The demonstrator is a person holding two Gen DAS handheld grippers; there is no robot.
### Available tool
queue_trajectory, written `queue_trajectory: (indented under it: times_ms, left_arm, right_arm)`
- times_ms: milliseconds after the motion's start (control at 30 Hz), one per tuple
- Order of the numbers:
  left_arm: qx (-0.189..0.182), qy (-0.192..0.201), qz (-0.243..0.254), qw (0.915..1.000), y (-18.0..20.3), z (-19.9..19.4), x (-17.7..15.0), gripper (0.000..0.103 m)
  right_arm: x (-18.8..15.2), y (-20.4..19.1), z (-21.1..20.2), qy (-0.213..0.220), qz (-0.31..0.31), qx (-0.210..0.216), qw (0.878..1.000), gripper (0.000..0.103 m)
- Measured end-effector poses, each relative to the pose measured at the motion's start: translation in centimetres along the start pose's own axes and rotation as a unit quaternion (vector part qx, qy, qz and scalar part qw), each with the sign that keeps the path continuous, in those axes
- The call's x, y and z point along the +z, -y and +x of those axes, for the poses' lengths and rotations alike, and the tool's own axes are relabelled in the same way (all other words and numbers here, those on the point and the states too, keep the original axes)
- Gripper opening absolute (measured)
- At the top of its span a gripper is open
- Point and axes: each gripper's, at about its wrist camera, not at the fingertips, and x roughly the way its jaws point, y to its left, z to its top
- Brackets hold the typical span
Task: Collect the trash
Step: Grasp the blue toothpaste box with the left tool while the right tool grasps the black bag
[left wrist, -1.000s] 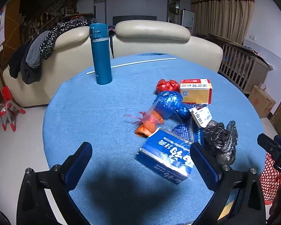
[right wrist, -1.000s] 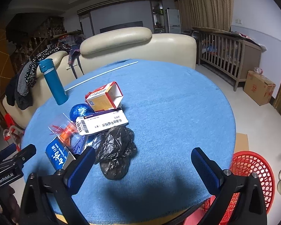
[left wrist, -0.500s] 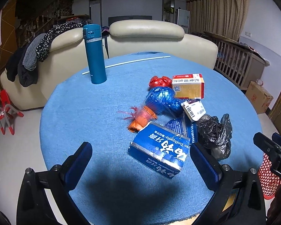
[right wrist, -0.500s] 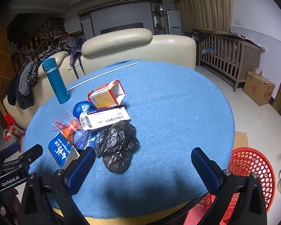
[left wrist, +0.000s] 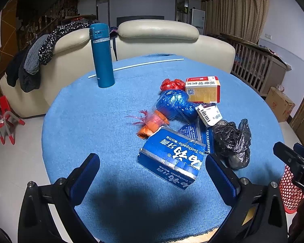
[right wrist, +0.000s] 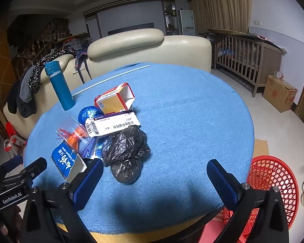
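Both grippers have drawn back from the trash pile, which lies mid-table. Only the right view shows the whole red basket [right wrist: 271, 184] on the floor. Left gripper [left wrist: 152, 174] and right gripper [right wrist: 154, 179] are wide open, holding nothing; the toothpaste box [left wrist: 172, 160] lies between the left fingers.

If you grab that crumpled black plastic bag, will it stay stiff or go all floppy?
Probably floppy: the crumpled black plastic bag is thin, wrinkled film slumped on the blue tablecloth. It looks light for its size, and its shiny surface might slip unless the fingers pinch a fold.
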Motion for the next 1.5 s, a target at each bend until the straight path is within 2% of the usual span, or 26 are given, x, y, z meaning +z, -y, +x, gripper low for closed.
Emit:
queue_trajectory:
  times_ms: [500,667,900,1200,1367,1433,1467,1500]
  left_arm:
    - [-0.007,-0.005,-0.003,1.0000,-0.3,0.2,-0.4,0.103]
    - [-0.017,-0.019,-0.007,0.9997,-0.7,0.9,-0.9,0.103]
    - [-0.030,-0.045,0.000,0.9986,1.1,2.5,-1.0,0.103]
    - [0.010,-0.076,-0.092,0.9928,2.7,5.8,3.1,0.103]
    - [0.031,-0.117,-0.108,0.9868,2.9,7.9,2.6,0.103]
    - [0.027,-0.134,-0.113,0.9842,2.2,8.6,2.0,0.103]
    - [0.019,-0.139,-0.116,0.9832,1.8,8.8,1.6,0.096]
    - [0.011,-0.145,-0.117,0.9825,1.4,8.9,1.2,0.082]
  right_arm:
    - [-0.5,0.7,0.1,0.000,0.009,-0.005,1.000,0.103]
    - [-1.0,1.3,0.3,-0.002,0.018,-0.006,1.000,0.103]
    - [-2.0,1.9,1.5,-0.019,0.024,-0.004,1.000,0.103]
    - [-2.5,3.0,2.3,-0.029,0.039,-0.006,0.999,0.103]
    - [-2.8,3.5,2.6,-0.035,0.044,-0.005,0.998,0.103]
    - [-2.9,3.7,2.6,-0.034,0.046,-0.005,0.998,0.103]
    - [-2.9,3.7,2.6,-0.033,0.047,-0.005,0.998,0.103]
    - [-2.9,3.8,2.5,-0.033,0.049,-0.005,0.998,0.103]
